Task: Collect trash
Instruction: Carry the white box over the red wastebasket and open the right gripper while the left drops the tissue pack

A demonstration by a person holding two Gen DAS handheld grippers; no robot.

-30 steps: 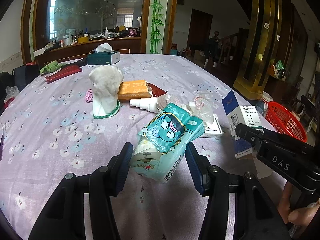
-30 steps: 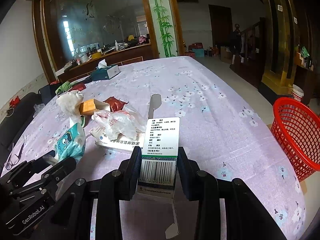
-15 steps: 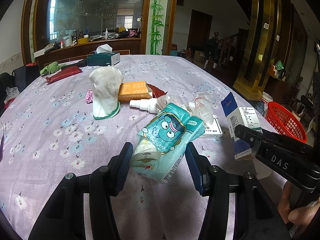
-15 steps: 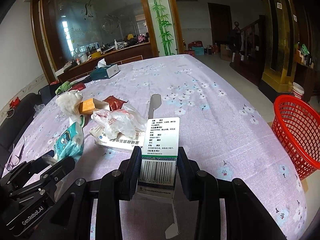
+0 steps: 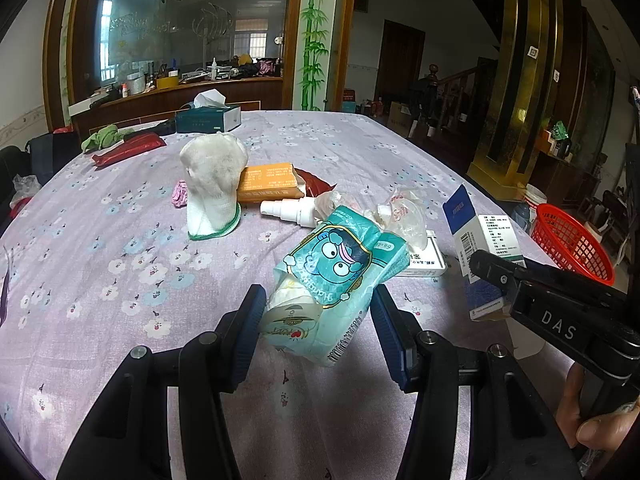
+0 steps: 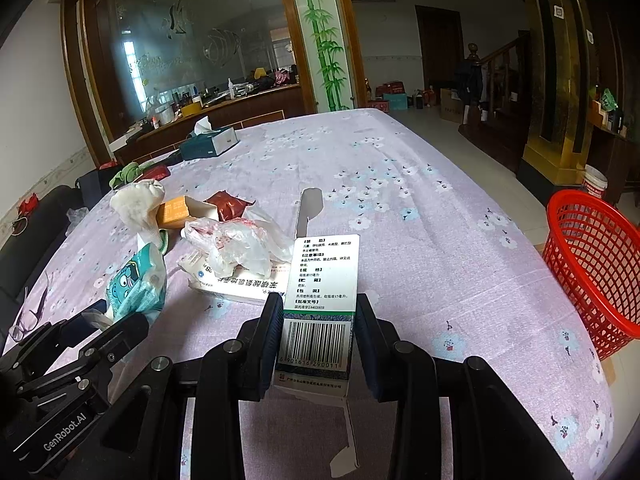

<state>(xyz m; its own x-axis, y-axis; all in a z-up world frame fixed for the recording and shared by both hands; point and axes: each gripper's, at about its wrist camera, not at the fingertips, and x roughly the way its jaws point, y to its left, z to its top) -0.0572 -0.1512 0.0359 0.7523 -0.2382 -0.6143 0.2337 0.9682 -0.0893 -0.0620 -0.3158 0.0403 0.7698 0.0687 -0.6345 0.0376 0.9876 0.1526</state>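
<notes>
Two pieces of trash are gripped at once: the left gripper (image 5: 318, 322) pinches a soft teal tissue packet with a cartoon face (image 5: 334, 280), and the right gripper (image 6: 319, 334) pinches a white cardboard medicine box with a barcode (image 6: 320, 312), its flaps open. Both are above the lilac flowered tablecloth (image 6: 420, 216), with the red plastic mesh basket (image 6: 592, 264) well to the right of the box, beyond the table's edge. I think the limp packet could slip from the pads on the way there, and the box could crush.

Red basket (image 6: 596, 268) cut by frame edge; box print unreadable.
</notes>
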